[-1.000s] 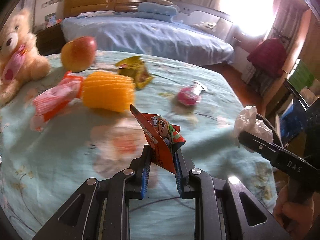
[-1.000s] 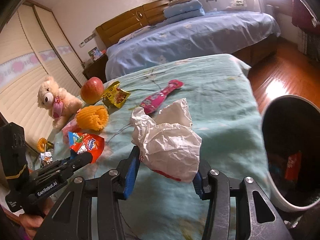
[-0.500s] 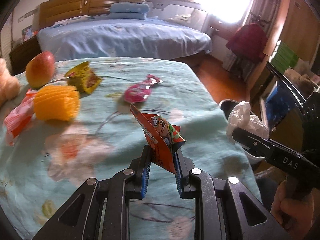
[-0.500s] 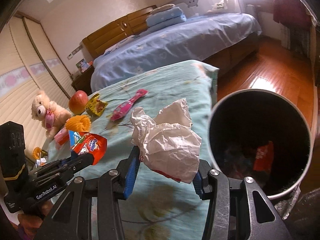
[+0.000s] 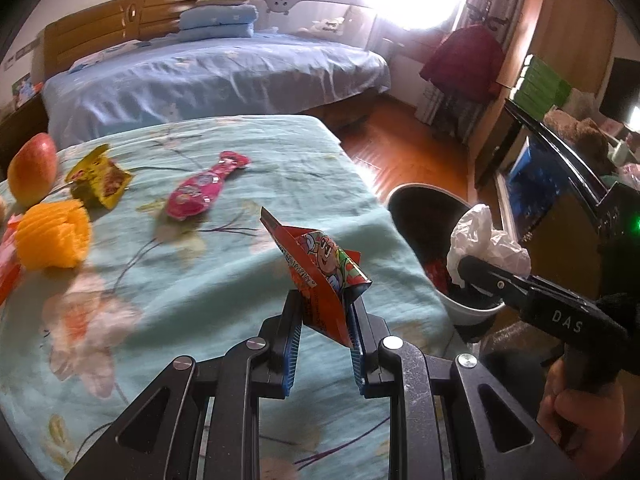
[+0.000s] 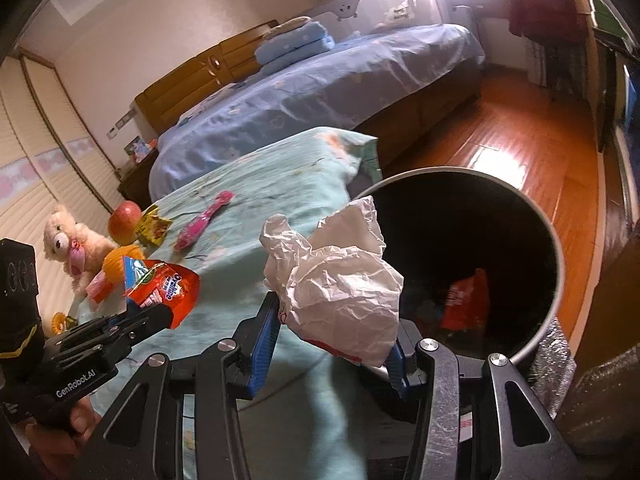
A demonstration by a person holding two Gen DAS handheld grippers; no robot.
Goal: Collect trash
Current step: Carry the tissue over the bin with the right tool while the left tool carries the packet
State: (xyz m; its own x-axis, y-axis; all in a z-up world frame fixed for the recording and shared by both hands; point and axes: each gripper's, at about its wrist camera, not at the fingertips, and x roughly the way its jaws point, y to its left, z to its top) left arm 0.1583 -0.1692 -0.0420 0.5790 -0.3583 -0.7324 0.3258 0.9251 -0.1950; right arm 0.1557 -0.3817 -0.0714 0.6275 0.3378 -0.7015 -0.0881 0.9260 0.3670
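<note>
My left gripper (image 5: 322,312) is shut on a red snack wrapper (image 5: 320,276) and holds it above the table's right edge; the wrapper also shows in the right wrist view (image 6: 166,286). My right gripper (image 6: 334,326) is shut on a crumpled white paper ball (image 6: 340,276), held at the near rim of the round black trash bin (image 6: 554,276). The bin (image 5: 400,196) stands on the floor by the table and holds a red wrapper (image 6: 466,300). A pink wrapper (image 5: 200,188) and a yellow wrapper (image 5: 102,178) lie on the teal tablecloth (image 5: 200,280).
An apple (image 5: 32,168), an orange ridged object (image 5: 54,234) and a teddy bear (image 6: 70,240) sit at the table's left. A blue bed (image 5: 200,76) stands behind. Wooden floor (image 6: 500,148) and dark furniture (image 5: 560,184) lie to the right.
Both grippers have swung right from over the table toward the bin, each still holding its trash. The bin now fills the right wrist view.
</note>
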